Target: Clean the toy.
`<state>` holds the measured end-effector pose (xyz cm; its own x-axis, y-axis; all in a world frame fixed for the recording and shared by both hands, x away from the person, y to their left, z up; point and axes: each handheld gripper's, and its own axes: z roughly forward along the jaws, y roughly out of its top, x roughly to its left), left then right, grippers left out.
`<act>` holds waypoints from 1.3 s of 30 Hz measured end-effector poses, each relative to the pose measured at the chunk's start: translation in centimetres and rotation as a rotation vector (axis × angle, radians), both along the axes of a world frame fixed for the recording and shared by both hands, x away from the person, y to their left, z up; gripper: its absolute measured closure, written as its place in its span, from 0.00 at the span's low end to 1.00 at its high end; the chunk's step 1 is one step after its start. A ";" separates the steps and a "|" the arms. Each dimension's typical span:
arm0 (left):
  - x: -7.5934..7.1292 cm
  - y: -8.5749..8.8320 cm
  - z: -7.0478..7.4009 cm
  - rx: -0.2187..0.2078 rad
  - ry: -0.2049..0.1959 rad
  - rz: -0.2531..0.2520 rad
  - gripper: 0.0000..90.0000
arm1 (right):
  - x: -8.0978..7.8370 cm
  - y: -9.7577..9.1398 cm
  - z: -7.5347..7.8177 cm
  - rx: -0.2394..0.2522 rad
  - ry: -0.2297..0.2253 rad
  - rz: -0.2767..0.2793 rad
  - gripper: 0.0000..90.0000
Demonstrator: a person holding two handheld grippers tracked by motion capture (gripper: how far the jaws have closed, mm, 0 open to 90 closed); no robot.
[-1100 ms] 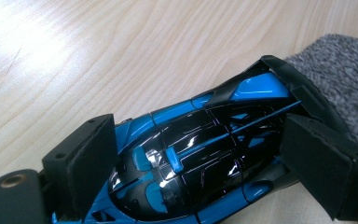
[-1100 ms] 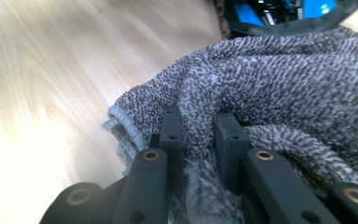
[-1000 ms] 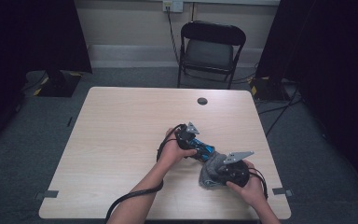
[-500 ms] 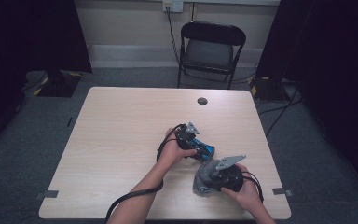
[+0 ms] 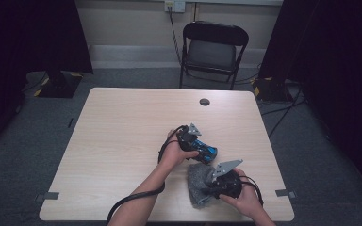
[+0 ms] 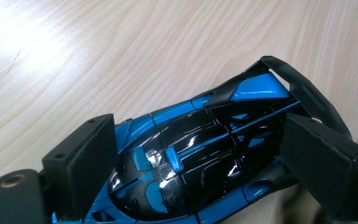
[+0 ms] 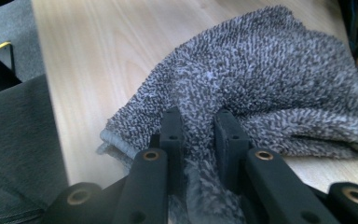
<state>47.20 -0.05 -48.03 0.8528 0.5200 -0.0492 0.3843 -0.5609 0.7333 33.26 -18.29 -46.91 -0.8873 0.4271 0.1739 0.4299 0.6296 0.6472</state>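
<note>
While left gripper (image 6: 191,158) clamps blue toy car (image 6: 200,158), right gripper (image 7: 199,140) pinching grey cloth (image 7: 261,88) near tabletop (image 5: 122,132) front edge, wide bare surface beyond.

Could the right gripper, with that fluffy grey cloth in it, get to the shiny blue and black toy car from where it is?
Probably yes. The right gripper pinches the fluffy grey cloth, which lies right beside the blue and black toy car held between the left gripper's pads; nothing lies between them.

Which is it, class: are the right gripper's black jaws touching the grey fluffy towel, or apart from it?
Touching. In the right gripper view, the right gripper has both jaws pinched on a fold of the grey fluffy towel, with pile bunched between them.
</note>
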 end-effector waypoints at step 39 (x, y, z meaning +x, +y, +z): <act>0.0 -0.1 0.1 0.003 0.003 0.004 0.12 | 1.7 -9.2 4.8 0.127 -0.176 -0.311 0.85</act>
<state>47.20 -0.17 -47.97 0.8504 0.5238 -0.0506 0.3892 -0.5614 0.7303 34.93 -27.47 -42.09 -0.7395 0.6658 0.0997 0.4636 0.3963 0.7925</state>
